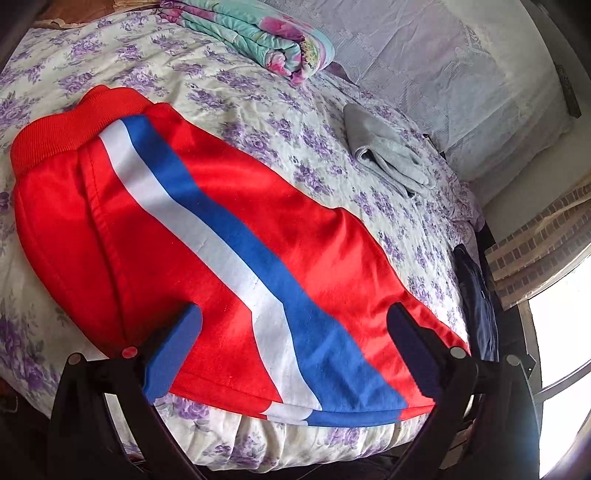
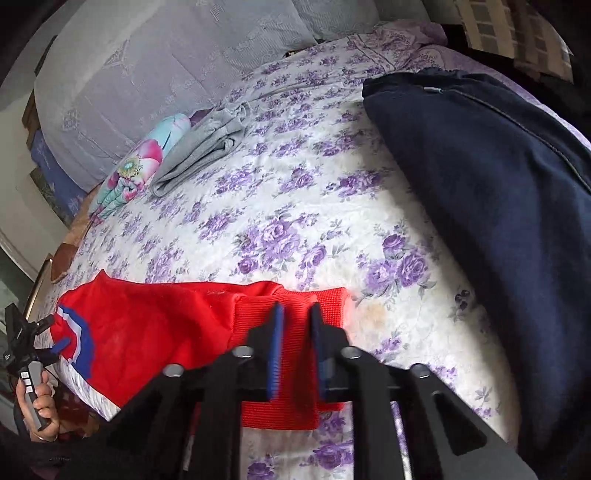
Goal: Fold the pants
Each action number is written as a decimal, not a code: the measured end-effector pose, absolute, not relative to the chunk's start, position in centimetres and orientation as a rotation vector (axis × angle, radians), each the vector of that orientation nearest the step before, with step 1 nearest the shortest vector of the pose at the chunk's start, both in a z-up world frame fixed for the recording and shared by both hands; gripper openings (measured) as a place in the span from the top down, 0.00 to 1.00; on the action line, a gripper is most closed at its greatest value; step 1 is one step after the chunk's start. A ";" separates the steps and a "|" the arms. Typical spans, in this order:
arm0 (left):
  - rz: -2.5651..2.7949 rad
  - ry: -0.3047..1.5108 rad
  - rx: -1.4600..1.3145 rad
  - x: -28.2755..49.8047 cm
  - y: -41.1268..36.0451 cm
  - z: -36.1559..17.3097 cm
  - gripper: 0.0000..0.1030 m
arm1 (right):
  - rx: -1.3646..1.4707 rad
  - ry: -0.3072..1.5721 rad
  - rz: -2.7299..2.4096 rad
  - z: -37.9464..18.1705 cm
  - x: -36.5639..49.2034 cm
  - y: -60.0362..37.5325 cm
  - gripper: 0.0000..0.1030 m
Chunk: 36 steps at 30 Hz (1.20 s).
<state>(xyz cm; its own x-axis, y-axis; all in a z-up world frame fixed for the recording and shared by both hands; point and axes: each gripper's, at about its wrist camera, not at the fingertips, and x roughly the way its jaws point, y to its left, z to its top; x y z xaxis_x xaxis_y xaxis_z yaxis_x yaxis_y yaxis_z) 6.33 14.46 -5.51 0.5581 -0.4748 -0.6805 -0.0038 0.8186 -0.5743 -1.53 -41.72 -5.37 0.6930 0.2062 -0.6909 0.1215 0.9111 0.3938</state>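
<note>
Red pants (image 1: 229,236) with a white and blue side stripe lie flat on the floral bed sheet (image 1: 258,103), ribbed band at the far left. My left gripper (image 1: 295,325) is open, its blue pads (image 1: 173,350) wide apart over the near end of the pants, close above the cloth. In the right wrist view the pants (image 2: 155,332) lie at the lower left. My right gripper (image 2: 297,314) is nearly closed on the red ribbed band (image 2: 291,369), which sits between its pads (image 2: 276,350). The left gripper (image 2: 40,332) shows at the far left in a hand.
Folded grey pants (image 1: 384,147) and a rolled floral quilt (image 1: 258,33) lie farther back on the bed. A dark navy garment (image 2: 498,221) lies at the right side. Pillows (image 1: 461,74) line the headboard. The bed edge (image 1: 295,443) is right in front.
</note>
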 end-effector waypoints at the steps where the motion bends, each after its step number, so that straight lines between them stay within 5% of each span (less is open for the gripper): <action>1: -0.294 0.949 -0.559 6.4 14.4 -5.5 0.05 | 0.447 0.795 0.071 -5.1 -1.7 -41.8 0.90; 6: -0.291 0.952 -0.552 6.4 14.4 -5.5 0.05 | 0.469 0.766 0.083 -4.4 -2.3 -42.4 0.90; 11: -0.293 0.950 -0.548 6.4 14.3 -5.5 0.05 | 0.478 0.815 0.112 -6.0 -2.1 -42.4 0.67; 16: -0.296 0.951 -0.547 6.4 14.3 -5.6 0.05 | 0.458 0.827 0.146 -6.7 -2.8 -41.7 0.67; 19: -0.292 0.953 -0.540 6.4 14.2 -5.6 0.05 | 0.422 0.829 0.165 -6.4 -2.9 -41.1 0.93; 27: -0.297 0.959 -0.551 6.6 14.0 -5.5 0.05 | 0.351 0.704 0.106 -1.8 -3.4 -41.8 0.94; 33: -0.293 0.947 -0.526 6.5 13.4 -5.6 0.05 | 0.371 0.841 0.009 -6.2 -2.2 -42.6 0.94; 36: -0.281 0.937 -0.532 6.4 13.9 -5.6 0.05 | 0.376 0.816 -0.018 -6.6 -2.9 -42.8 0.78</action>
